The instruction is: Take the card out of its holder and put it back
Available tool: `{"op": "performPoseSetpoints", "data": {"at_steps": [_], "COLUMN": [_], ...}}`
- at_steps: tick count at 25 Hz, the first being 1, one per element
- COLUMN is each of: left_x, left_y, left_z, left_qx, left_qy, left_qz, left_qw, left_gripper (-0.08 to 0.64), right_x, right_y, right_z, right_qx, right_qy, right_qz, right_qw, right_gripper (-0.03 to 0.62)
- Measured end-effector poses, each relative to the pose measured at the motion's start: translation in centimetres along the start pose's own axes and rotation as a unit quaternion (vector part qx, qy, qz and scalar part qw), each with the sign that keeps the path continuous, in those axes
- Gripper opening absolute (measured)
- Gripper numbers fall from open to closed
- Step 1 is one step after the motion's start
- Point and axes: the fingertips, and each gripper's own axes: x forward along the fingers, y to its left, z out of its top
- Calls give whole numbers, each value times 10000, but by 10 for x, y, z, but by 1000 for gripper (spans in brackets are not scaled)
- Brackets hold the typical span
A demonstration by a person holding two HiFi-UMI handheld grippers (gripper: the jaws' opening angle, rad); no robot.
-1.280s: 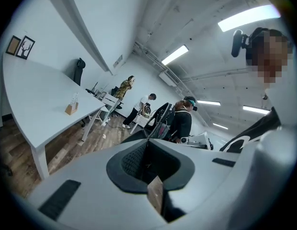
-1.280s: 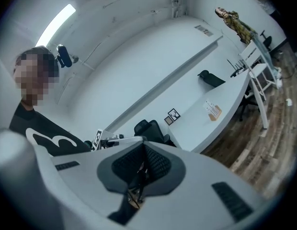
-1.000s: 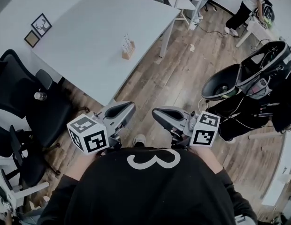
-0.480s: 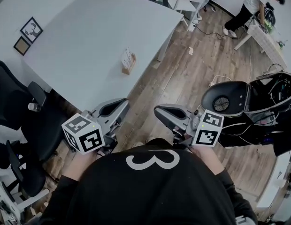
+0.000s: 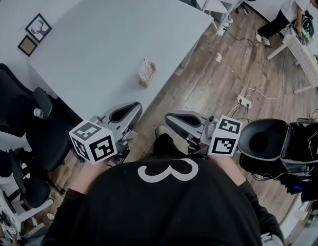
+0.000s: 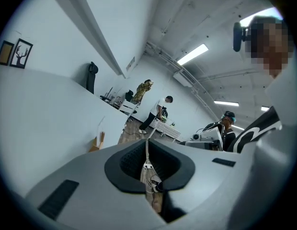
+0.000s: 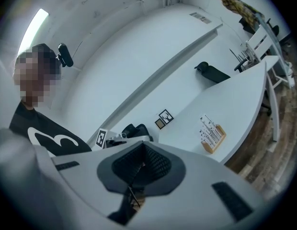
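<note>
A small wooden card holder (image 5: 146,77) stands near the right edge of the white table (image 5: 97,40), with a pale card (image 5: 145,65) upright in it. Both grippers hang in front of my body, short of the table's near edge and well apart from the holder. My left gripper (image 5: 125,113) is shut with nothing in it, and so is my right gripper (image 5: 178,121). In the left gripper view the holder (image 6: 96,143) sits far off to the left of the closed jaws. The right gripper view shows the holder (image 7: 214,139) and its card (image 7: 209,127) at the right.
Two small framed pictures (image 5: 38,26) lie at the table's far left. Black office chairs (image 5: 18,111) stand left of me. An open black case (image 5: 274,145) and a power strip (image 5: 244,101) sit on the wooden floor at the right. A person (image 5: 295,6) bends over at the far right.
The view has drifted so the table and holder lie a little nearer and more central. The black case has slid to the lower right. Both grippers stay shut, close to my body.
</note>
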Motion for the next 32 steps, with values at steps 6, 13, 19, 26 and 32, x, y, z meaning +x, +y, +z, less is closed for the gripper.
{"op": "performPoseSetpoints", "data": {"at_steps": [6, 13, 19, 26, 32], "left_x": [34, 59, 74, 91, 110], "left_y": [38, 81, 119, 150, 162], "left_z": [2, 9, 2, -1, -3], "left_qx": [58, -16, -58, 195, 89], "left_qy": [231, 393, 529, 424, 372], "left_qz": [533, 978, 1369, 1520, 1485], "left_qw": [9983, 9944, 9892, 9873, 9882], "left_gripper": [15, 53, 152, 152, 152], "right_x": [3, 10, 19, 27, 23], "right_y": [-44, -88, -117, -137, -153], "right_z": [19, 40, 48, 49, 47], "right_qx": [179, 419, 621, 766, 868], "right_qy": [130, 203, 320, 456, 511], "right_qz": [67, 48, 57, 77, 34], "right_qw": [9997, 9989, 9975, 9960, 9949], "right_gripper": [11, 11, 11, 11, 11]}}
